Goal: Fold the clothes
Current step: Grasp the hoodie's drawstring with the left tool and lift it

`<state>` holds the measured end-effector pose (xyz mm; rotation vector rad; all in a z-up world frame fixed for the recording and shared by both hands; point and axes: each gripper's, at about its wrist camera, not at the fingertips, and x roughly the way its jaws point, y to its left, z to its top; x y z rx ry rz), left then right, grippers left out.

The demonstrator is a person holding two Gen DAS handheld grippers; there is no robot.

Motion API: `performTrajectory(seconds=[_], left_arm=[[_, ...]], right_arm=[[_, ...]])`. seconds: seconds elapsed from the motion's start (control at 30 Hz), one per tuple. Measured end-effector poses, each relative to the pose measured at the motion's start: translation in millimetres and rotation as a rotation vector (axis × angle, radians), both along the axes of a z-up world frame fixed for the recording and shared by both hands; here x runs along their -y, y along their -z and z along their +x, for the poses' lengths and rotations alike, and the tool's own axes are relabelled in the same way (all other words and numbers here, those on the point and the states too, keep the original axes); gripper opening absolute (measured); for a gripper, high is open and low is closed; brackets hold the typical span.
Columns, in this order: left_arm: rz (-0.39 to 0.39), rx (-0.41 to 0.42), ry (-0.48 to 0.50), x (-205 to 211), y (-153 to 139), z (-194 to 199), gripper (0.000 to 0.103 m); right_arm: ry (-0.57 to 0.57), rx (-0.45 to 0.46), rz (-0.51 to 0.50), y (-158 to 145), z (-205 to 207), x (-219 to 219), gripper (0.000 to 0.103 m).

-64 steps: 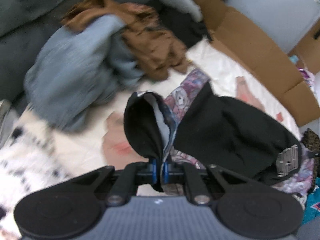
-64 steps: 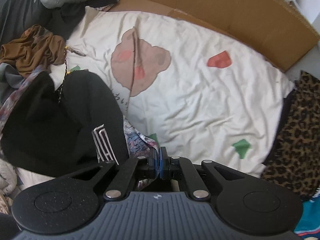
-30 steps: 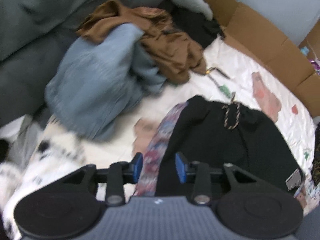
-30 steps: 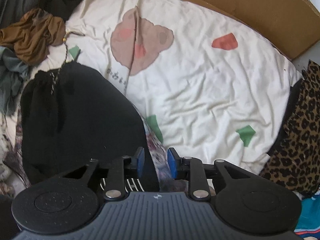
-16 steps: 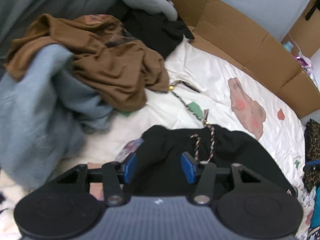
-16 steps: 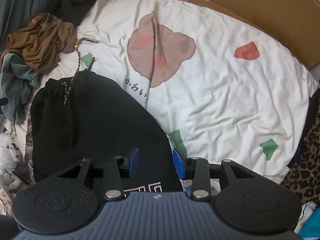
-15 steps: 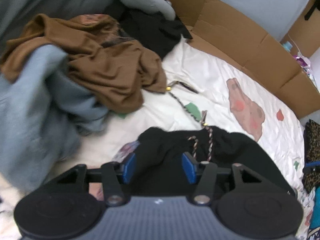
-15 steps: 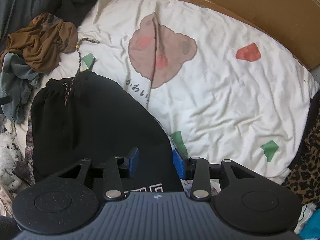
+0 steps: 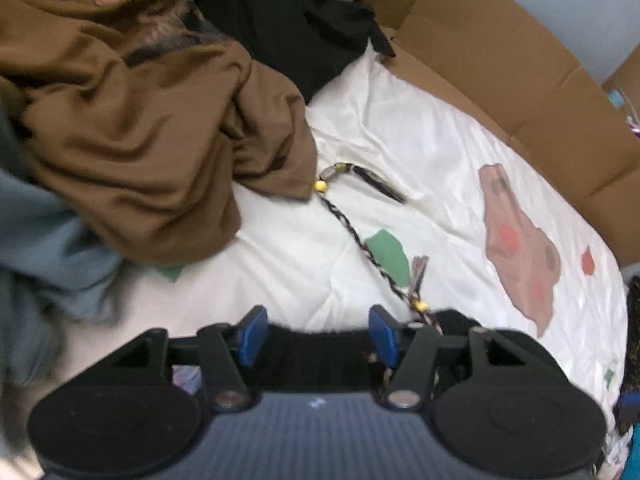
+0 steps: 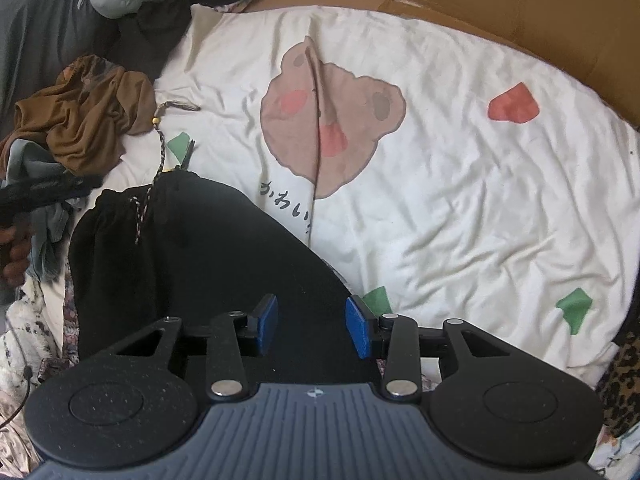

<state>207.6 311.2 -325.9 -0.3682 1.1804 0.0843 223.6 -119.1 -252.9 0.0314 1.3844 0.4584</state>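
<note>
A black garment [image 10: 208, 264] with a braided drawstring [image 10: 159, 160] lies flat on the white bear-print sheet [image 10: 480, 200]. My right gripper [image 10: 312, 325] hangs open just above the garment's near end, and its pads do not press the cloth. My left gripper [image 9: 319, 334] is open over the garment's waistband [image 9: 316, 354], which runs across under the gap between the blue pads. From there the drawstring [image 9: 360, 240] trails away over the sheet [image 9: 420, 140]. The hand [image 10: 14, 248] holding the left gripper shows at the left edge of the right wrist view.
A heap of a brown garment [image 9: 140, 120], a blue-grey one [image 9: 36, 256] and black clothes [image 9: 288, 20] lies left of the waistband. Cardboard walls [image 10: 460, 4] edge the sheet at the back. A leopard-print cloth [image 10: 620, 380] lies at the right.
Both grippers have opened and let go of the black garment, which now lies spread on the sheet. The left gripper has moved down along it to the waistband; the right has sunk slightly.
</note>
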Motion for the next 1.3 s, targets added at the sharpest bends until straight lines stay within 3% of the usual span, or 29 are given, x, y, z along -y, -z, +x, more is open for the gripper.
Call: performTrajectory(seconds=[0.2,0.4,0.73,0.97,1.07,1.13,1.23,1.3], left_arm=[[0.035,-0.036,0.029,9,34,39,0.064],[0.001,-0.064,0.014,8,54,64,0.069],[-0.055,-0.045,0.023,-3,41,86,0.068],[-0.094,-0.123,-0.018,1,53,105,0.053],[-0.044,-0.134,-0.005,11,57,112,0.05],[-0.003,-0.142,-0.014,14,58,116,0.04],[0.056,-0.145,0.017,18,55,118,0.002],[0.077,-0.14,0.067,20,52,118,0.001]], right_arm=[[-0.025,-0.036,-0.009,13,-8,-5,0.045],[-0.017,-0.039,-0.017,17,-10,2,0.045],[0.037,0.008,0.043,21,-7,11,0.045],[0.073,0.007,0.016,23,0,15,0.045],[0.059,0.017,0.015,20,1,12,0.045],[0.055,0.019,0.011,19,1,10,0.045],[0.037,0.02,-0.001,17,1,6,0.045],[0.028,0.027,-0.01,14,2,4,0.045]])
